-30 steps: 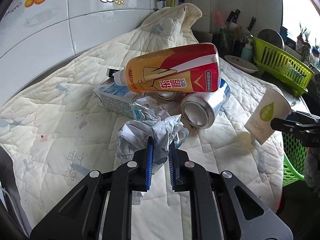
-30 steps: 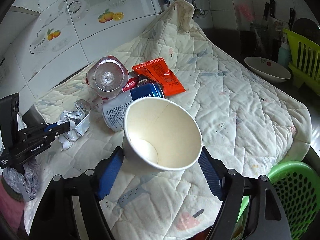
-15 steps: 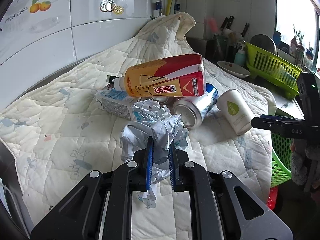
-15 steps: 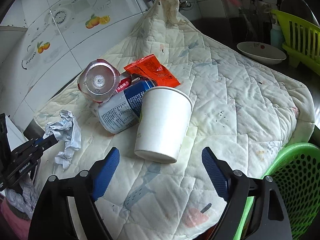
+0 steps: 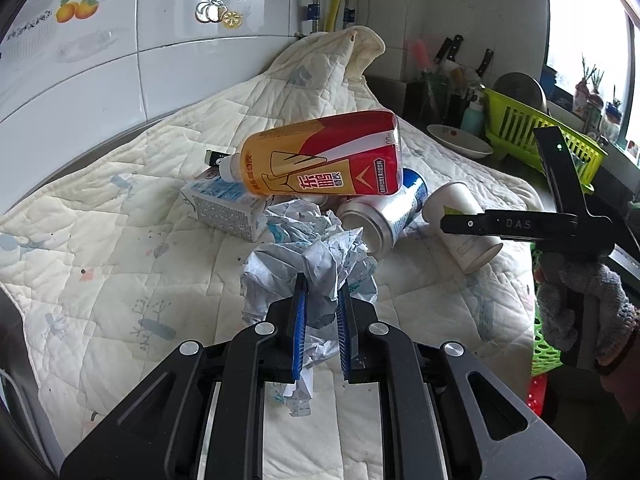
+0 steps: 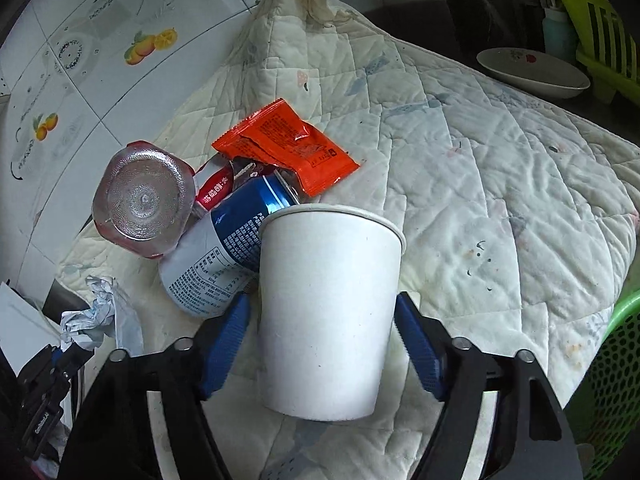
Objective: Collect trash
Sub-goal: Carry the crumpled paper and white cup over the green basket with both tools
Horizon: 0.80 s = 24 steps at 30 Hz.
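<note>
Paper: one cup [image 6: 326,312] between closing right fingers [image 6: 420,350]; left fingers [image 5: 299,332] pinch one wad [image 5: 308,276].

We are seeing open quilt [image 6: 500,168] lying bare to the right of the paper cup [image 6: 328,312], giving free passage there. On the cup's left, the blue can [image 6: 224,248] is crowding close, with the bottle [image 6: 144,204] and the orange packet [image 6: 288,148] blocking the way behind. The green basket [image 6: 612,384] is standing at the bench's right edge. The left stretch of quilt [image 5: 100,248] is lying open beside the crumpled paper [image 5: 312,264].
</note>
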Motion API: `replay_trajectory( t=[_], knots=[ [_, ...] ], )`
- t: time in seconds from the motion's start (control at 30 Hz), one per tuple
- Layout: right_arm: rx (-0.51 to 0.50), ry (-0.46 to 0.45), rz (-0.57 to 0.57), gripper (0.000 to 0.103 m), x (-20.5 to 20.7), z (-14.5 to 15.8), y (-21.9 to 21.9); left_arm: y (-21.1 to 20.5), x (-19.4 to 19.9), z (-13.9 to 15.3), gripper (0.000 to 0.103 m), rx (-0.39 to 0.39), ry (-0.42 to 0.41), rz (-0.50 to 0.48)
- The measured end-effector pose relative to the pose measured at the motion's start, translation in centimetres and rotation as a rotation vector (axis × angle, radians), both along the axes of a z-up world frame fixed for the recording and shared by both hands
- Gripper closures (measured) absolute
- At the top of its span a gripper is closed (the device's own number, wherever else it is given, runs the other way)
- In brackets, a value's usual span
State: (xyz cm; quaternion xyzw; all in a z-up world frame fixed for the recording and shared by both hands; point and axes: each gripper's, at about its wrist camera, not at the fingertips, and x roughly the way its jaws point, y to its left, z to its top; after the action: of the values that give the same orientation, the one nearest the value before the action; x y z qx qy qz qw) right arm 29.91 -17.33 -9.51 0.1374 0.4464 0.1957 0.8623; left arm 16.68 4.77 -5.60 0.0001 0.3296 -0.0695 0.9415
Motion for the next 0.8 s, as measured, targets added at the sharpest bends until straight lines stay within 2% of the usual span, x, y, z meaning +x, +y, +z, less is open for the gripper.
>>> replay_trajectory(
  t=[0.27, 0.47, 0.8],
  knots=[
    [0.002, -0.063, 0.003, 0.040, -3.5, 1.6, -1.8, -1.6, -1.0, 1.1, 0.090, -0.012, -0.029, -0.047],
    [-0.020, -0.105, -0.049, 0.040, -7.4, 2.6, -6.0, -4.4, -1.6, 2.1, 0.090, -0.025, -0.054, -0.111],
    [-0.174, -0.074, -0.210, 0.039, -12.4, 1.7, -15.4, -10.5, -2.7, 3.0, 0.090, -0.054, -0.077, -0.244]
  ],
)
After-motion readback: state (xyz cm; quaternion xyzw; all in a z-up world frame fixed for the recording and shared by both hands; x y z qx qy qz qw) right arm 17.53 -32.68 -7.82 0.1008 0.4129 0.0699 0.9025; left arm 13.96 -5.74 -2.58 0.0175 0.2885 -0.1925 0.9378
